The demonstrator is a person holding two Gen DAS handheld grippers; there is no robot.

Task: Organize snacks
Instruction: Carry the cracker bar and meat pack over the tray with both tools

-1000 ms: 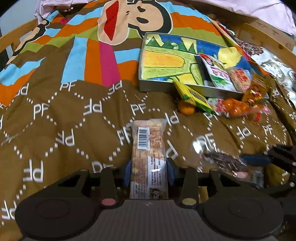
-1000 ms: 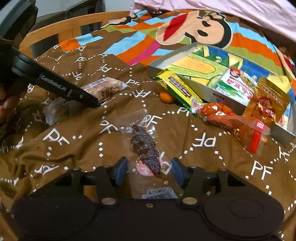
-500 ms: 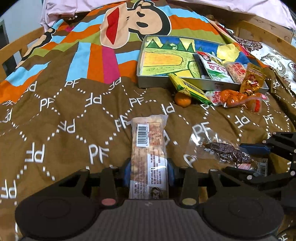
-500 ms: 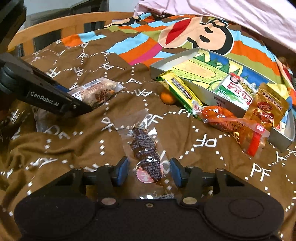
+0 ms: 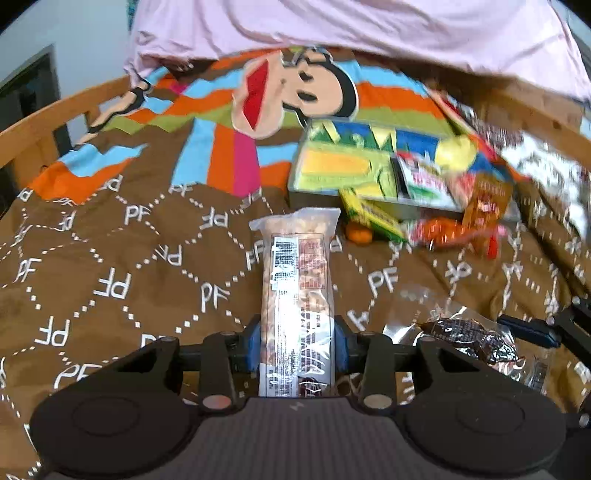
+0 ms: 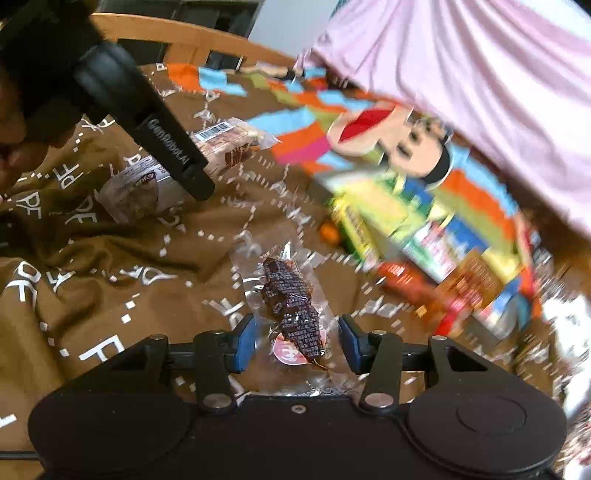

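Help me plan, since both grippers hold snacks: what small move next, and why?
Probably carry both toward the tray. The left gripper clamps the long nut bar, the right gripper holds the clear packet, and the tray's left part looks free.

We see a brown quilt (image 5: 110,258) with white dotted diamonds and "PF" letters, then orange, blue, pink and green stripes. The tray (image 5: 354,166) is yellow, green and blue. A tan bar (image 5: 297,295) carries a white barcode label. The sheet (image 5: 369,29) is pale pink.
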